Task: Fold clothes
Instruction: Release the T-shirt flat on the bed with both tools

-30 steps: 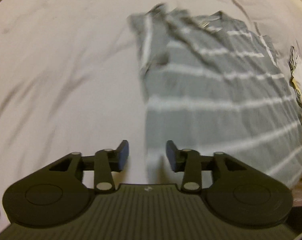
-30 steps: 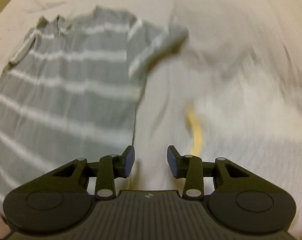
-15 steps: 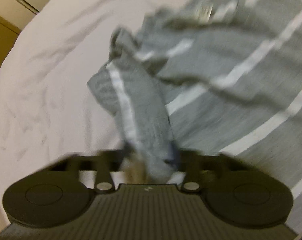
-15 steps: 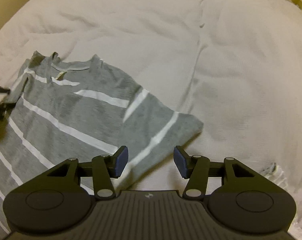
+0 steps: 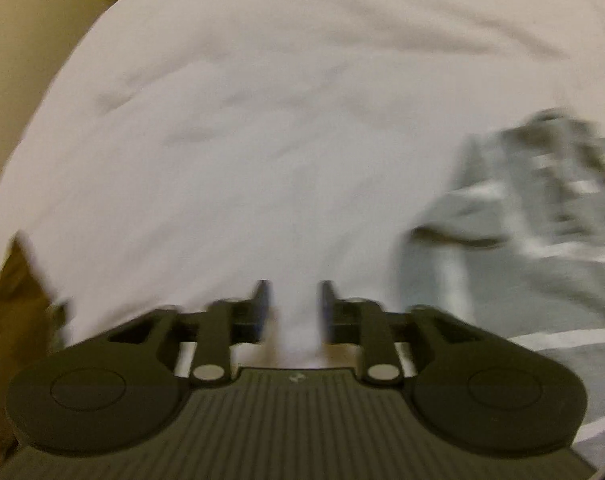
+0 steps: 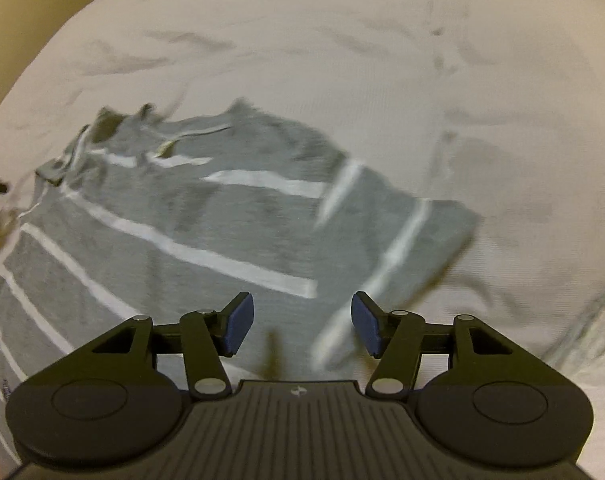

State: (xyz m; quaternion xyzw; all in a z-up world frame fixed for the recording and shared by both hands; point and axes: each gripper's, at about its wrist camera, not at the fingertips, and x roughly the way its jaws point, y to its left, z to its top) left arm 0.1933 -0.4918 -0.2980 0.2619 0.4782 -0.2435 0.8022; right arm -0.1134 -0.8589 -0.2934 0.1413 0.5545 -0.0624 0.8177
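While right tongs (image 6: 302,326) show sleeve (image 6: 418,232).

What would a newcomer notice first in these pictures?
First, the grey T-shirt with white stripes, spread on the white bedsheet, filling the left and middle of the right wrist view. Next, the open right hand-held gripper, poised over its sleeve.
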